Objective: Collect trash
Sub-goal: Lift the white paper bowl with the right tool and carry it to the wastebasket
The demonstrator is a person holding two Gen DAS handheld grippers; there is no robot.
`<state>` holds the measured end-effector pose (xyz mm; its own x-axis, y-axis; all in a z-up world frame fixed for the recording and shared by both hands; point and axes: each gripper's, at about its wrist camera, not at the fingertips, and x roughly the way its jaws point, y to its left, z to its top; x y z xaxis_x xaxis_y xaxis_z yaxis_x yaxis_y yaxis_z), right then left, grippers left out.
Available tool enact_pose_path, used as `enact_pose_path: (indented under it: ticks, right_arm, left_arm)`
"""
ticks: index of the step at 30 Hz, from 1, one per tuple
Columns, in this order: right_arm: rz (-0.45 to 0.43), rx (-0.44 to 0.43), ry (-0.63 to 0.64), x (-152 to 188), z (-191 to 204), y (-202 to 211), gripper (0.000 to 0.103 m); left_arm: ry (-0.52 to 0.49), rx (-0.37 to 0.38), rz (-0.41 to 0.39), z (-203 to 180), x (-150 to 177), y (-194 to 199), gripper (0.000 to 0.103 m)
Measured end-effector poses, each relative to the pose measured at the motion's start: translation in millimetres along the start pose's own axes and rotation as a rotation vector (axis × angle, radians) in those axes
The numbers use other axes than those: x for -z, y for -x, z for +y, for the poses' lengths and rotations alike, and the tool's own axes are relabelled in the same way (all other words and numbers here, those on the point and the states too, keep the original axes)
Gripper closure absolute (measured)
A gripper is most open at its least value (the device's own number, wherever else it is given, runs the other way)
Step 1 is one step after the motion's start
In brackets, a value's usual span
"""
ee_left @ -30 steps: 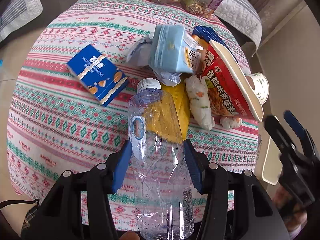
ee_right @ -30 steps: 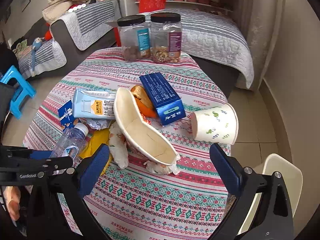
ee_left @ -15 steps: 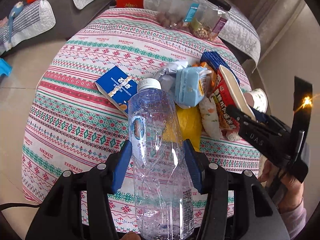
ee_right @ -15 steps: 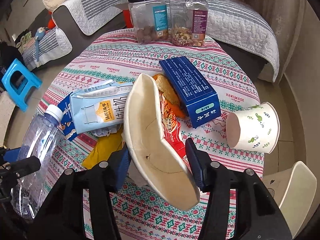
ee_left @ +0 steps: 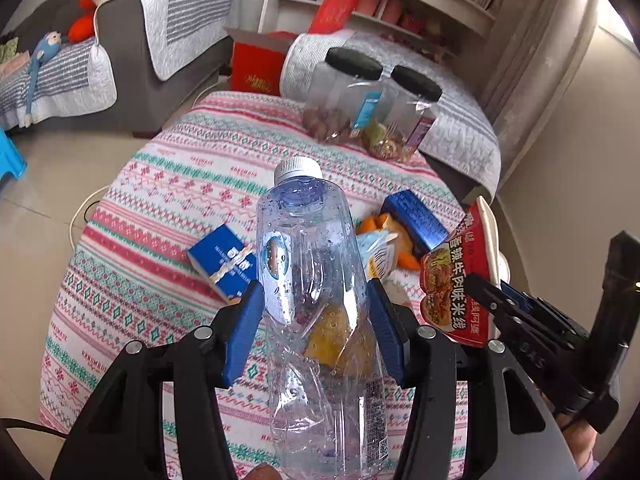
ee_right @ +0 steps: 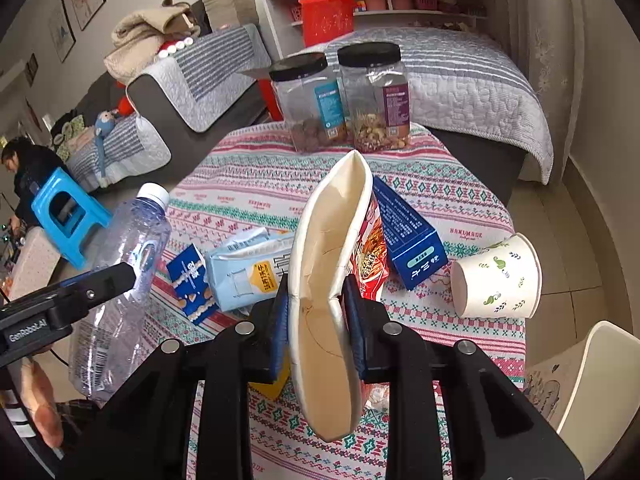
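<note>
My left gripper (ee_left: 316, 320) is shut on a clear empty plastic bottle (ee_left: 312, 280) with a white cap and holds it above the table; the bottle also shows in the right wrist view (ee_right: 120, 280). My right gripper (ee_right: 316, 312) is shut on a squashed paper noodle bowl (ee_right: 332, 280), white inside with a red printed outside (ee_left: 456, 276), lifted off the table. On the patterned tablecloth (ee_right: 248, 184) lie a light-blue milk carton (ee_right: 244, 276), a small blue box (ee_right: 188, 280), a dark-blue box (ee_right: 408, 240), a paper cup (ee_right: 496, 276) on its side and yellow wrapping (ee_left: 332, 332).
Two black-lidded clear jars (ee_right: 340, 100) stand at the table's far edge. A cream chair (ee_right: 580, 380) is at the right, a blue stool (ee_right: 64, 216) on the floor at left. A grey sofa (ee_left: 160, 48) and a bed (ee_right: 460, 80) lie beyond.
My right gripper closed on the noodle bowl and raised it off the table. My left gripper lifted and tilted the bottle upward, so more of the room shows.
</note>
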<state>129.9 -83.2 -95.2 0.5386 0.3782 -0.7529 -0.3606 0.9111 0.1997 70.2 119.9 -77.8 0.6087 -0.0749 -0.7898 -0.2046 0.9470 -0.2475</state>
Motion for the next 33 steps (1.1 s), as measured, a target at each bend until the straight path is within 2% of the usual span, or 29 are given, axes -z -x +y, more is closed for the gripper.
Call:
enact_pose_path:
  ticks: [4, 17, 33]
  right_arm:
    - [-0.055, -0.001, -0.011, -5.9, -2.5, 16.1, 0.078]
    - [-0.201, 0.125, -0.031, -5.9, -30.4, 54.0, 0.077]
    - [-0.256, 0.243, -0.151, 12.1, -98.2, 104.6, 0.077]
  left_arm:
    - [-0.009, 0.033, -0.041, -10.7, -2.6, 1.5, 0.05]
    - [-0.087, 0.057, -0.149, -55.6, -3.1, 4.3, 0.05]
    - [-0.162, 0.107, -0.137, -104.9, 7.1, -10.4, 0.05]
